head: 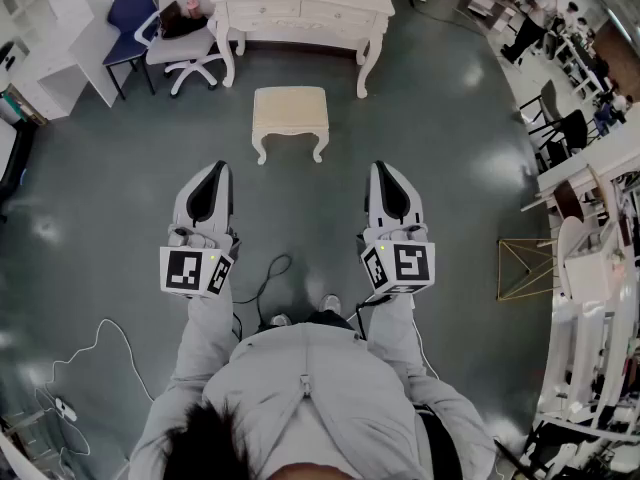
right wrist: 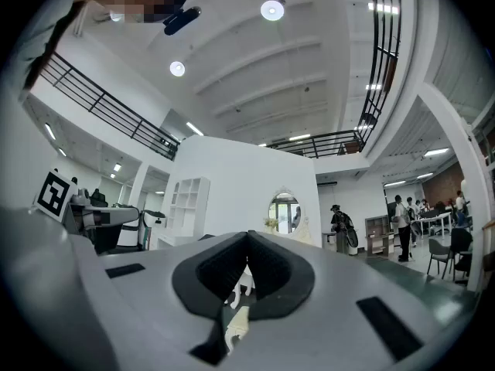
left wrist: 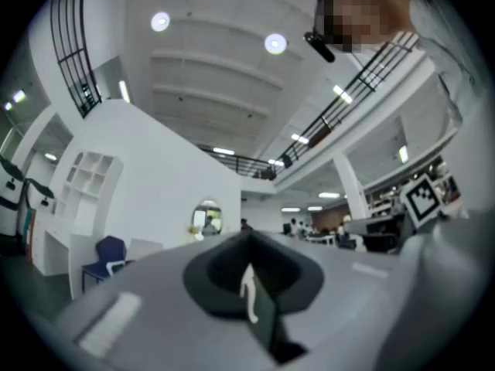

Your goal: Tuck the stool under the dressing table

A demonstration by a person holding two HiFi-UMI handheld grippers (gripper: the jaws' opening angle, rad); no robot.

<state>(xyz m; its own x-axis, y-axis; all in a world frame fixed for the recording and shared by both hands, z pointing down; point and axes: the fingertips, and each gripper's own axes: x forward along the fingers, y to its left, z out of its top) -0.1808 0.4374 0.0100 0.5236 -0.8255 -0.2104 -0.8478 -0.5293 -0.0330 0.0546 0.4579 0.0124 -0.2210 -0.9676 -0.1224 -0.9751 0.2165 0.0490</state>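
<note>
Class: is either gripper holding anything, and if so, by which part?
Nothing. The left gripper and right gripper are both shut and empty; the stool stands apart, ahead.

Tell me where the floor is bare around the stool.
Bare floor: between stool and dressing table, either side of the stool, and between it and the left gripper and right gripper. Crowded: office chair at the table's left legs, cable by the feet.

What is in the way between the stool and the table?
Nothing that shows. The floor between the stool and the table is bare. The chair stands off to the side, out of the path. Only bare floor lies between the left gripper, the right gripper and the stool.
</note>
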